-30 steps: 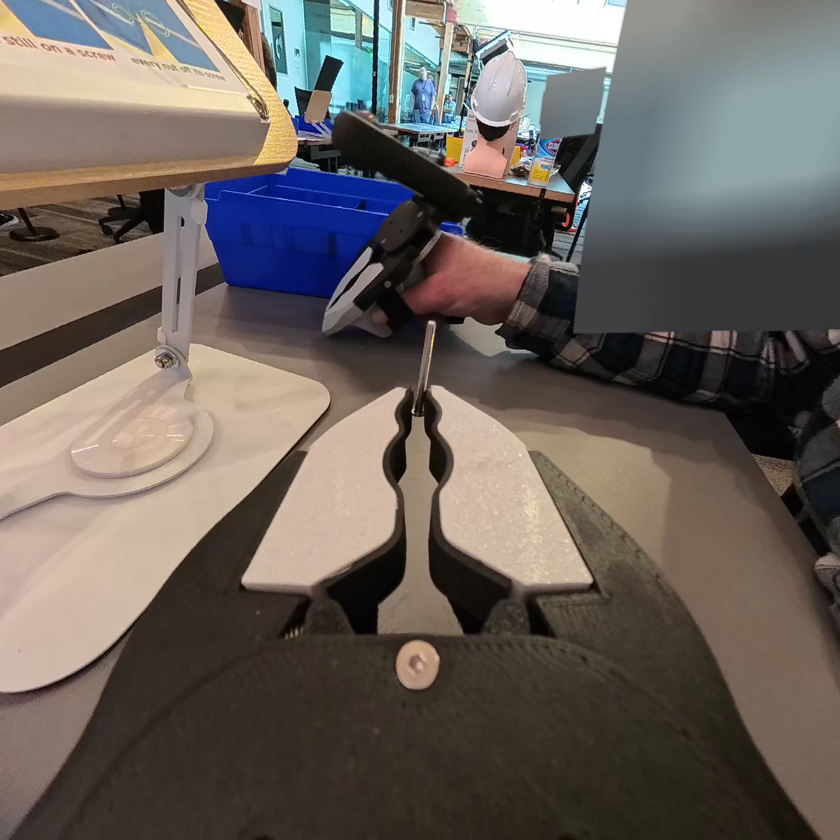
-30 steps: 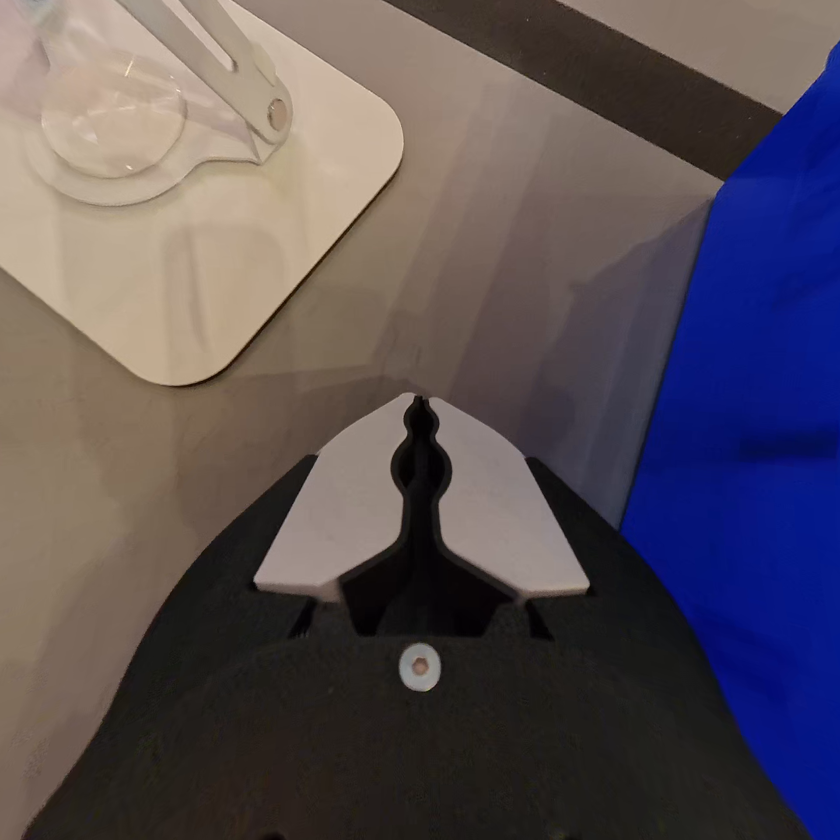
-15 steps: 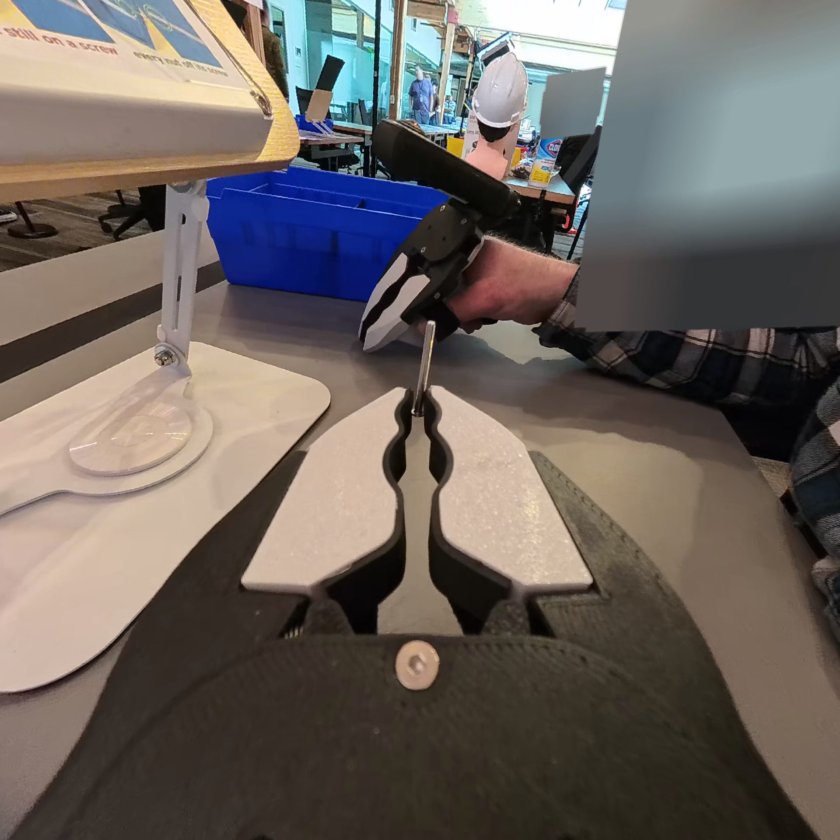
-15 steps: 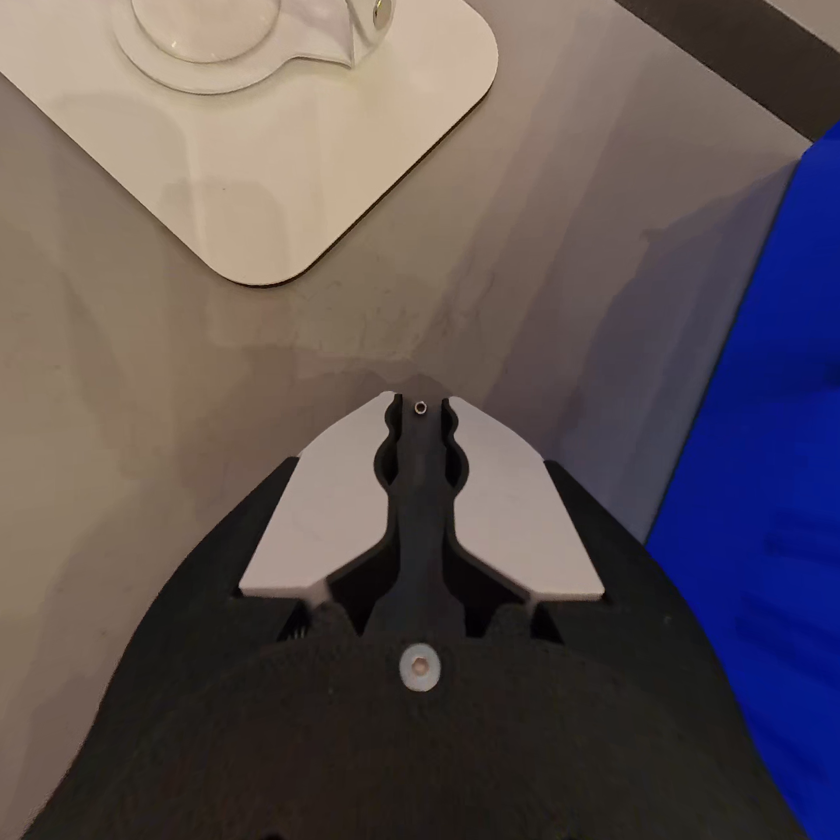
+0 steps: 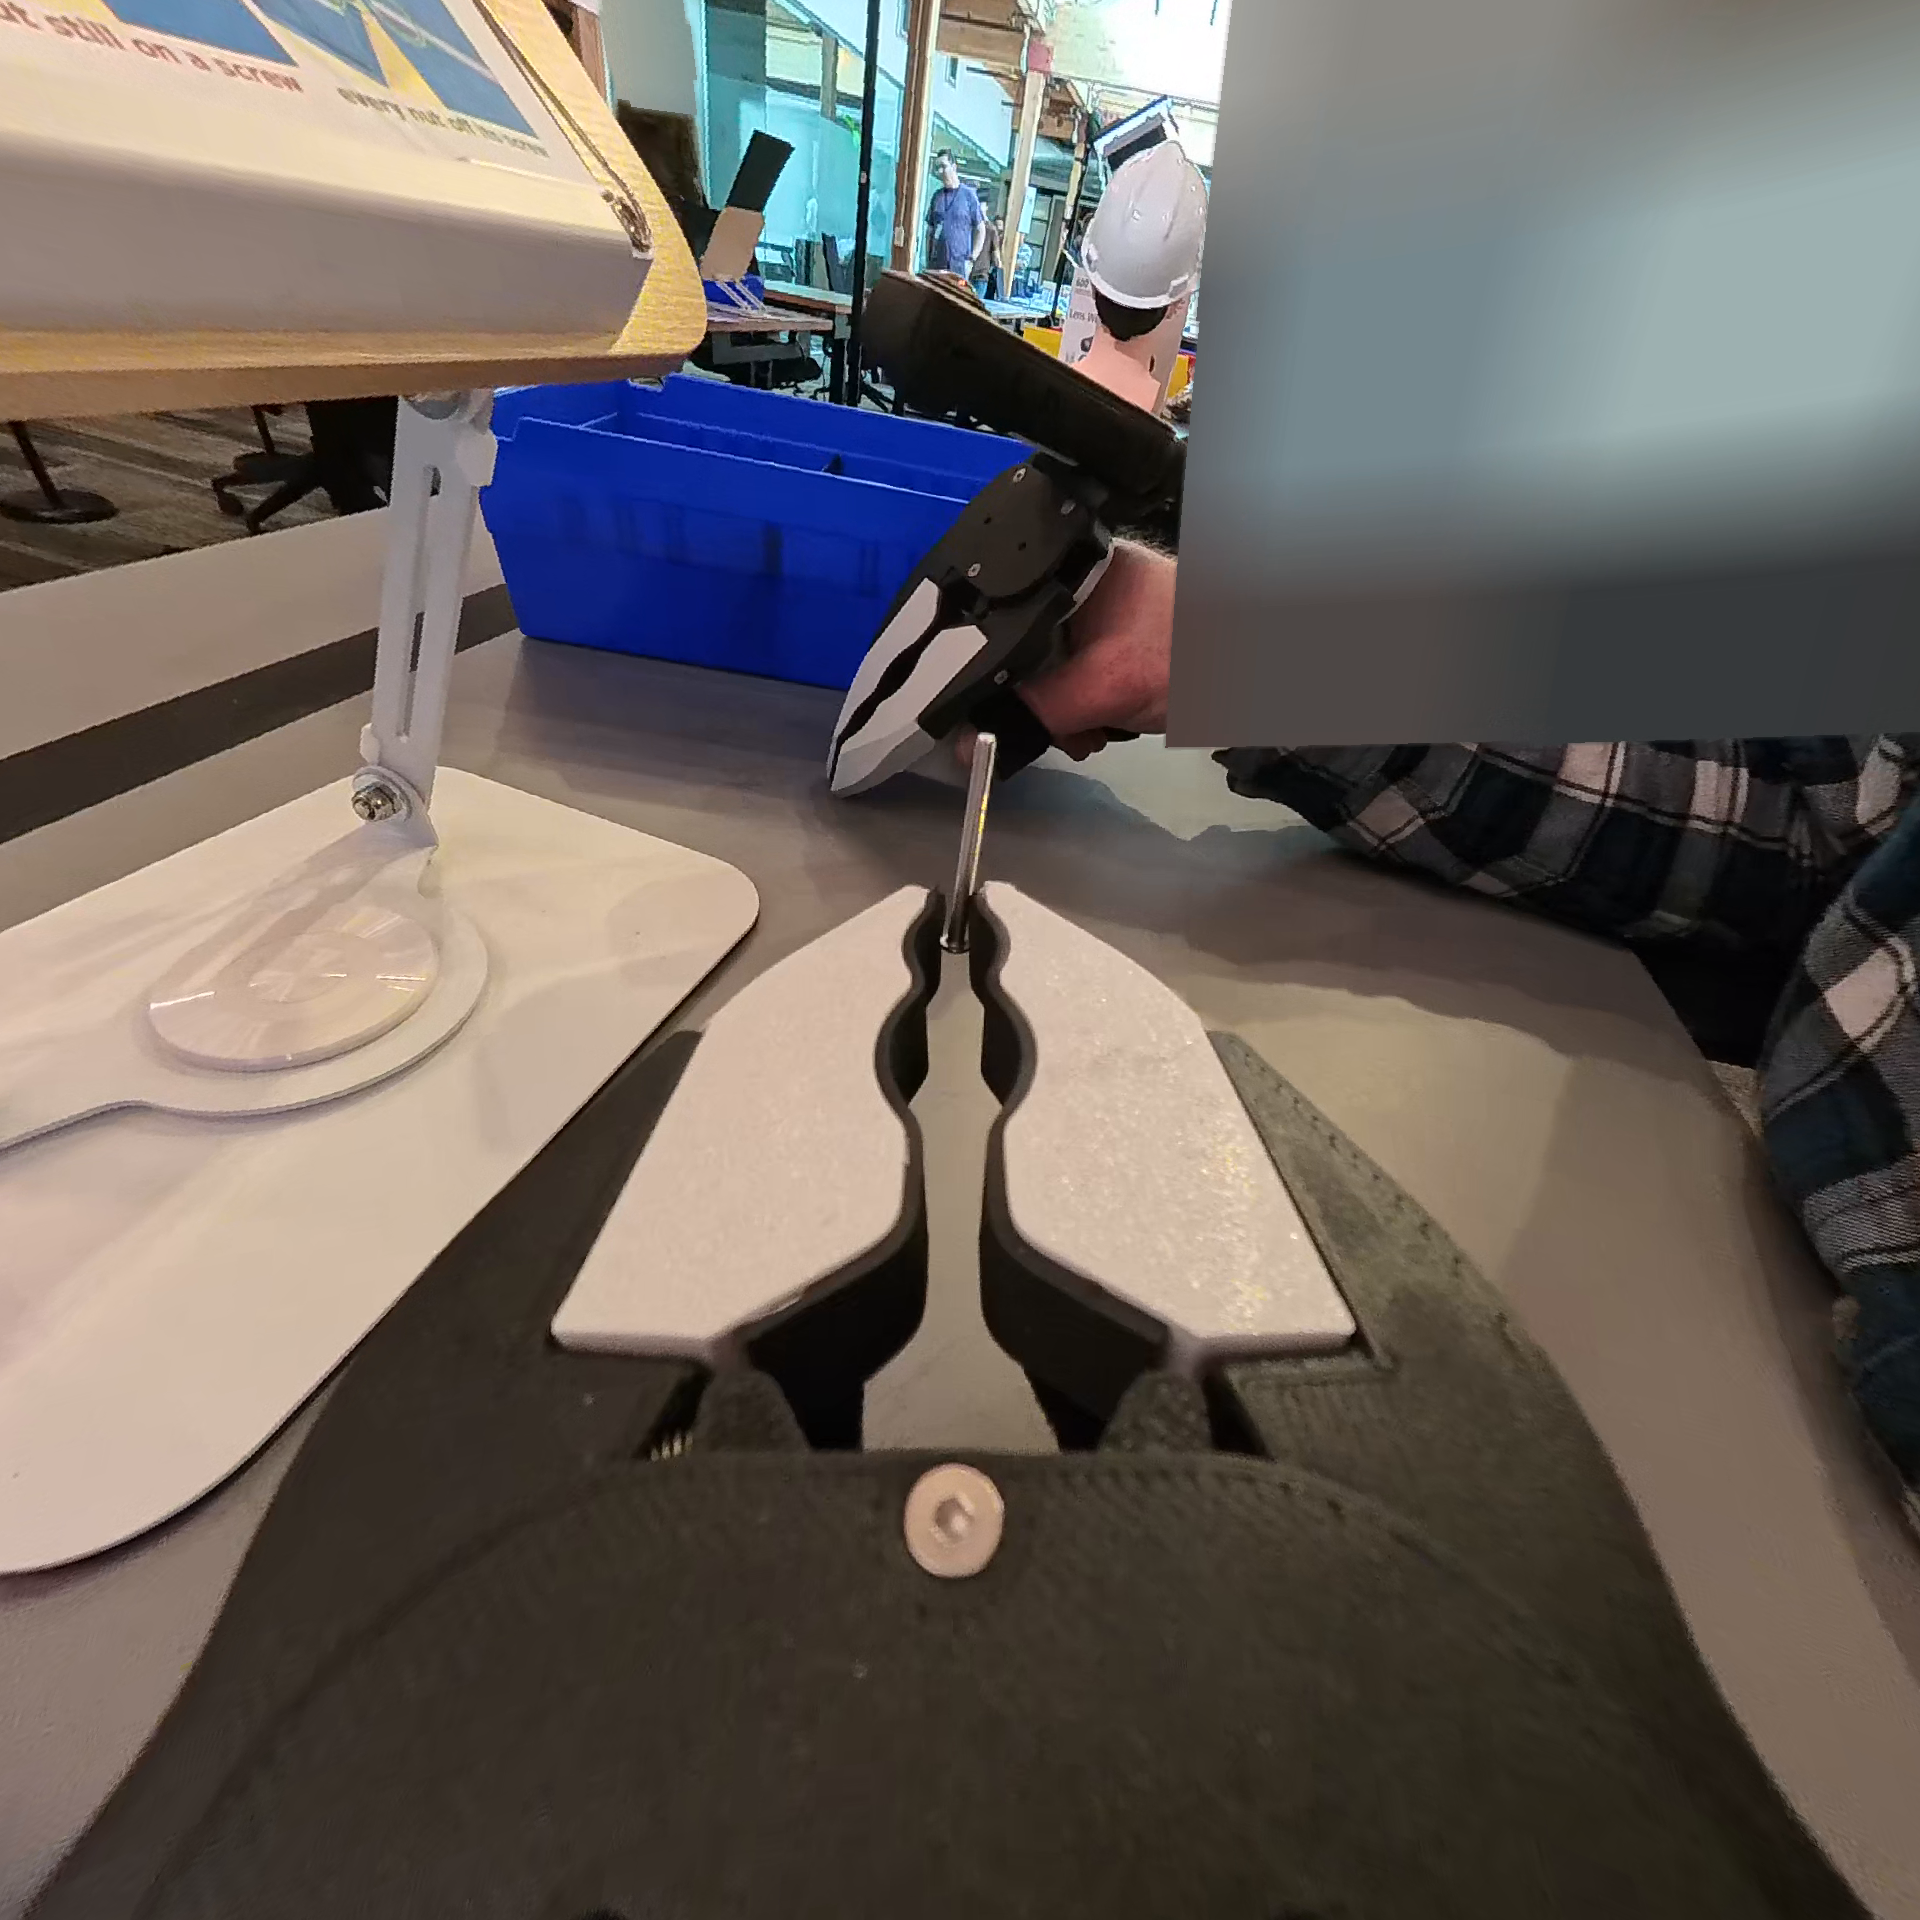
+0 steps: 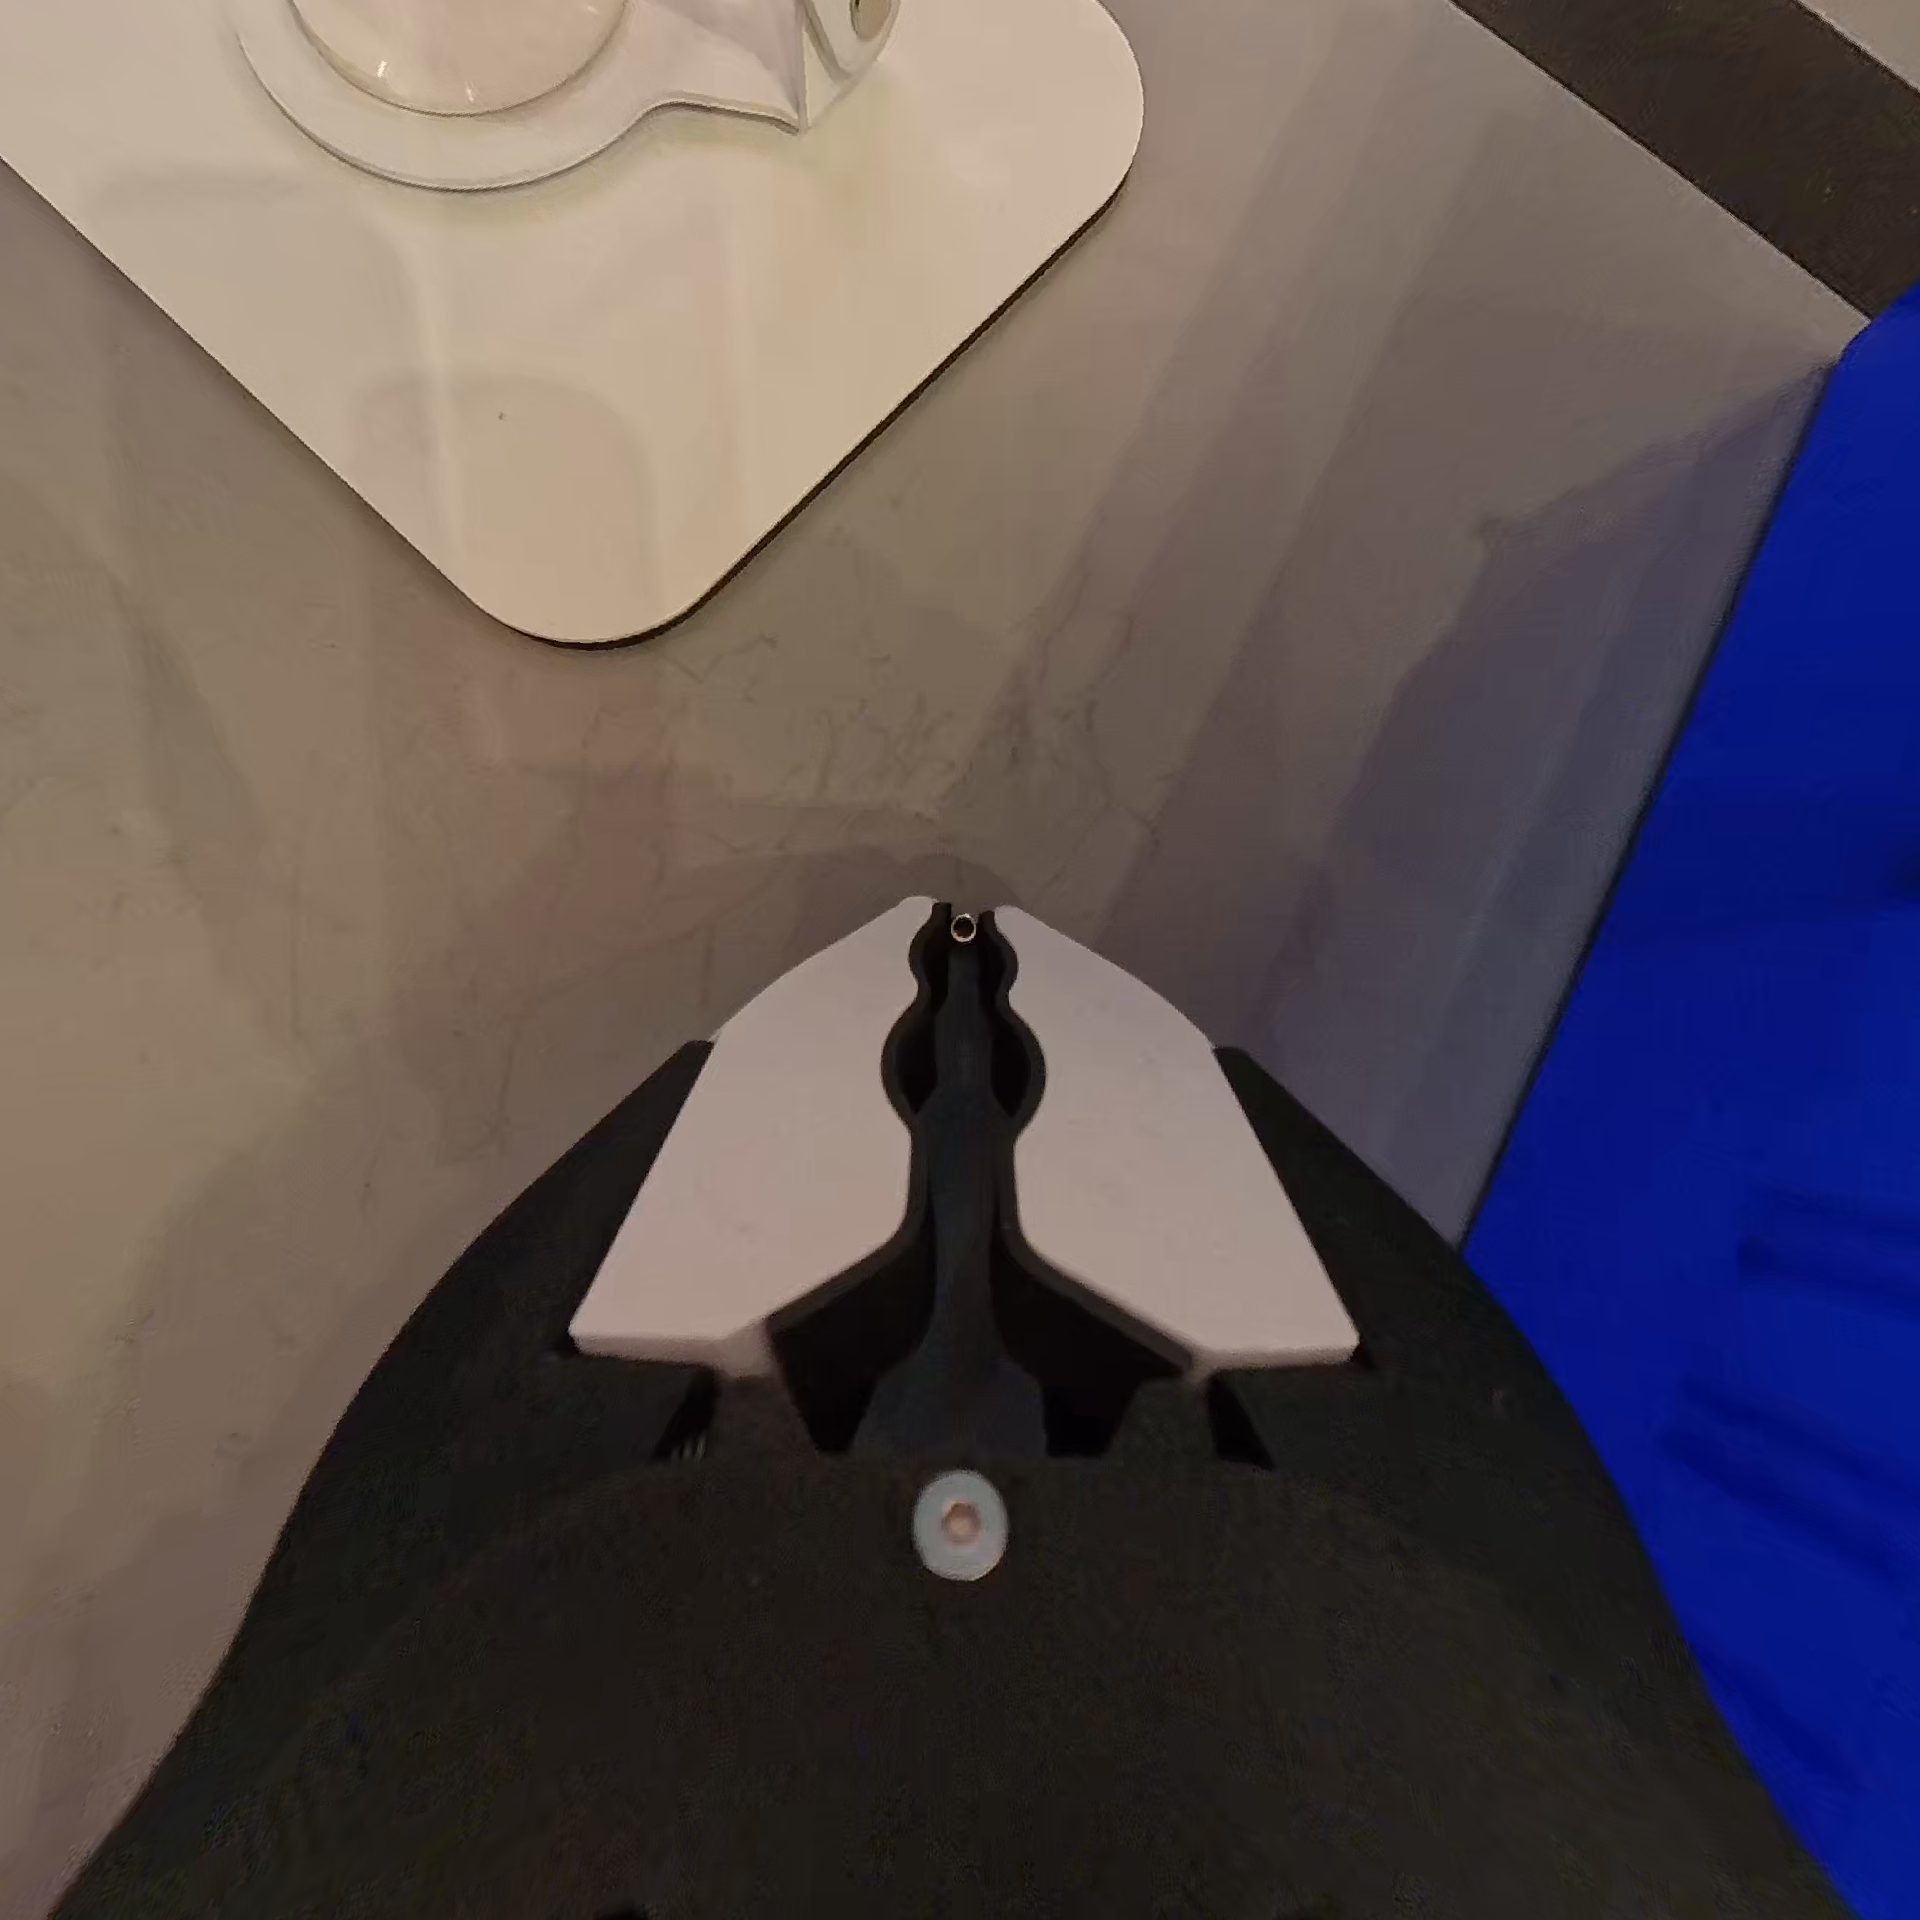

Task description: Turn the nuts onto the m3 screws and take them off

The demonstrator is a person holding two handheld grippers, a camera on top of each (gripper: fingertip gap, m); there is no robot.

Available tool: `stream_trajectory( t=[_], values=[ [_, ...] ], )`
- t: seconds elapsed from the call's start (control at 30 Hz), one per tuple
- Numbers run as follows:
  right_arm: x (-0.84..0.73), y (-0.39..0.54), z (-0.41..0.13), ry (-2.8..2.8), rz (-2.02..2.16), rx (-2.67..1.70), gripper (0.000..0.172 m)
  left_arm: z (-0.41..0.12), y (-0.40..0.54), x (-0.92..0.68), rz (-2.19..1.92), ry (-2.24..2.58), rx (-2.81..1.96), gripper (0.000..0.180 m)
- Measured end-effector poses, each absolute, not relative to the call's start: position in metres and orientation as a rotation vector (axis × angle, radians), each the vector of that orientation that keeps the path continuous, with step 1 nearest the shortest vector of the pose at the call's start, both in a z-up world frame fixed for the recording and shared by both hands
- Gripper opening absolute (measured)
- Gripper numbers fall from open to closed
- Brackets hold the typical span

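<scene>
My left gripper [image 5: 954, 914] is shut on a thin metal screw [image 5: 969, 831] and holds it upright by its lower end above the grey table [image 5: 1403, 1039]. My right gripper [image 6: 963, 914] points down at the table, with its tips at the surface. Its pads are closed on a small metal nut [image 6: 963, 928] that lies flat with its hole facing the camera. In the left wrist view the right gripper [image 5: 852, 769] is held by a hand just behind the screw, its tips on the table.
A white stand base [image 5: 416, 987] lies on the left and carries a tilted board [image 5: 312, 208]; it also shows in the right wrist view [image 6: 623, 364]. A blue bin [image 5: 727, 561] stands behind and fills the right edge [image 6: 1766, 935]. A plaid sleeve [image 5: 1558, 831] rests at right. The tips of one gripper are about 25 centimetres away from the tips of the other.
My right gripper moved across the table toward the screw, opened, and closed in on the nut, which now sits between its tips. My left gripper and the screw have stayed still.
</scene>
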State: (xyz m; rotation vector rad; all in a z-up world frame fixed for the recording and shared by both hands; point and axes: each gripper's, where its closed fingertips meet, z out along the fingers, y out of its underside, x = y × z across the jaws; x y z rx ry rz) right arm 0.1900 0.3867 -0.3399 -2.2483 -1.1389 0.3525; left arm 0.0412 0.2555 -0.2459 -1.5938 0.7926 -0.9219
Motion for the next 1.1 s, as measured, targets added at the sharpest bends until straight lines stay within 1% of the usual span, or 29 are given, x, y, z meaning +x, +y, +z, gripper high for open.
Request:
stream_trajectory(
  t=[0.3,0.5,0.67,0.9,1.1],
  values=[
    [0.19,0.379,-0.339,-1.149,0.368,-2.254,0.005,-0.246,0.255,0.042,-0.923,0.796,-1.593,0.004],
    [0.188,0.357,-0.33,-1.176,0.395,-2.233,0.005,-0.246,0.255,0.043,-0.919,0.803,-1.593,0.004],
    [0.177,0.322,-0.318,-1.241,0.433,-2.184,0.005,-0.248,0.254,0.045,-0.898,0.821,-1.599,0.004],
    [0.151,0.255,-0.316,-1.375,0.511,-2.125,0.005,-0.247,0.251,0.048,-0.887,0.841,-1.585,0.004],
    [0.142,0.228,-0.311,-1.416,0.494,-2.082,0.005,-0.249,0.247,0.054,-0.861,0.881,-1.578,0.004]
  ],
)
